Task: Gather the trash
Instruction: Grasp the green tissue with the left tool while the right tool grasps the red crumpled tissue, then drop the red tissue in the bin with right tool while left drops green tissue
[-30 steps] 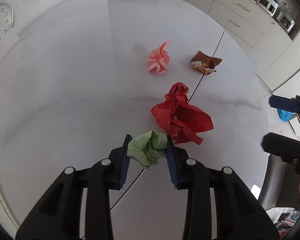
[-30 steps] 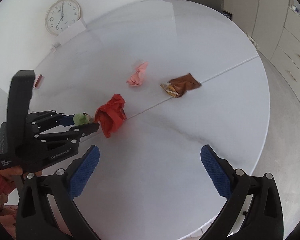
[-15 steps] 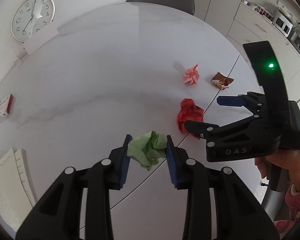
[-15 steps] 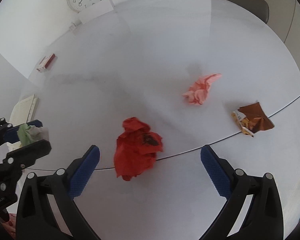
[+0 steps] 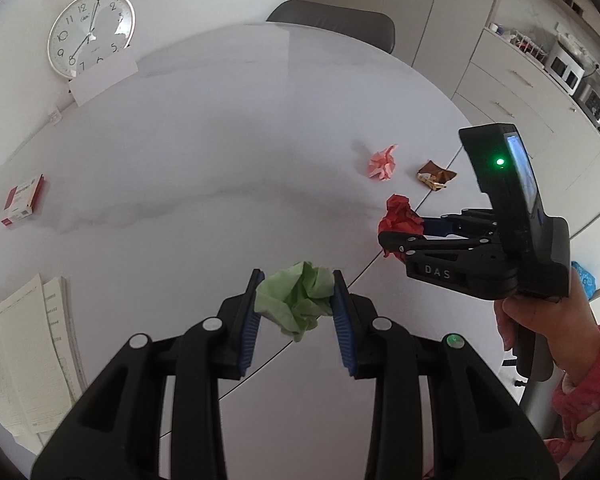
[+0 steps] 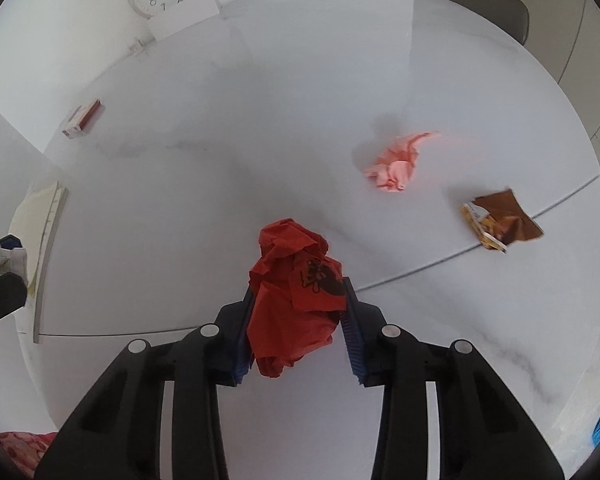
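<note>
My left gripper [image 5: 295, 300] is shut on a crumpled green paper ball [image 5: 296, 300] and holds it above the white round table [image 5: 204, 168]. My right gripper [image 6: 298, 300] is shut on a crumpled red paper [image 6: 296, 292]; it also shows in the left wrist view [image 5: 400, 236], where the red paper [image 5: 398, 216] sticks out past its fingers. A pink paper ball [image 6: 396, 164] and a brown snack wrapper [image 6: 500, 224] lie on the table further right; both also appear in the left wrist view, the pink ball [image 5: 382, 162] and the wrapper [image 5: 436, 174].
A red and white small box [image 5: 22, 200] lies at the table's left. A stack of papers [image 5: 24, 360] lies at the near left edge. A wall clock [image 5: 90, 38] leans behind the table, and a grey chair [image 5: 332, 28] stands at the far side. Cabinets [image 5: 512, 80] stand at right.
My right gripper moved in over the red paper and shut on it. My left gripper drew back and turned left, still holding the green ball.
</note>
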`<state>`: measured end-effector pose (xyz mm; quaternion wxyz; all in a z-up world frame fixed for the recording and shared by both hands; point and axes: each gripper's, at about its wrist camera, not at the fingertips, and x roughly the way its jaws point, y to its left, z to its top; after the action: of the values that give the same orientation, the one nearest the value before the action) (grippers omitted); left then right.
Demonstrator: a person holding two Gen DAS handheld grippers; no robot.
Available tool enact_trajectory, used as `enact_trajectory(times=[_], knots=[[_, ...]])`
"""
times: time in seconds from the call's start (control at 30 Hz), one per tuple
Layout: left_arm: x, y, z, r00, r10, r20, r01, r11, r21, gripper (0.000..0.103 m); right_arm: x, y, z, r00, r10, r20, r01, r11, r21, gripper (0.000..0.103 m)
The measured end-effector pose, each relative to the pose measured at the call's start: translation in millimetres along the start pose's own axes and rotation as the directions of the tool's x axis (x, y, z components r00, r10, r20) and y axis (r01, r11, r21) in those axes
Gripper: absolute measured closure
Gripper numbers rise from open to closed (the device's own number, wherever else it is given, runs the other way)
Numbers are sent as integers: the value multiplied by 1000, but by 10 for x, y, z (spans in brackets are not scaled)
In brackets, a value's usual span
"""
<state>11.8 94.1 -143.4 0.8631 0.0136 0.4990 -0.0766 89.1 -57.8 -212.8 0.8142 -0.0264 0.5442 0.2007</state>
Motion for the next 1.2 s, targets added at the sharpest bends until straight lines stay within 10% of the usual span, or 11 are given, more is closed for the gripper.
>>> enact_trajectory(times=[0.37,0.77,0.87,1.2], knots=[[-204,-964,-112,980,-196,-29,198,964,177,70,-1569,-985,-1537,984,-103,146,57,955,291,63],[-235,-2048,-402,963,-237,-125,267,878,396,69,-217,-1824,-2856,985,-82,-149,150,833,533,57],[-221,-2256,-465,962,-232,-144,273,860,431,69,-21,-1909,-2963,981,-61,-182,152,825,545,21],[-157,-3028,-672,960,-217,-176,279,767,577,69,-694,-2181,-3263,982,-160,-101,187,731,656,5]])
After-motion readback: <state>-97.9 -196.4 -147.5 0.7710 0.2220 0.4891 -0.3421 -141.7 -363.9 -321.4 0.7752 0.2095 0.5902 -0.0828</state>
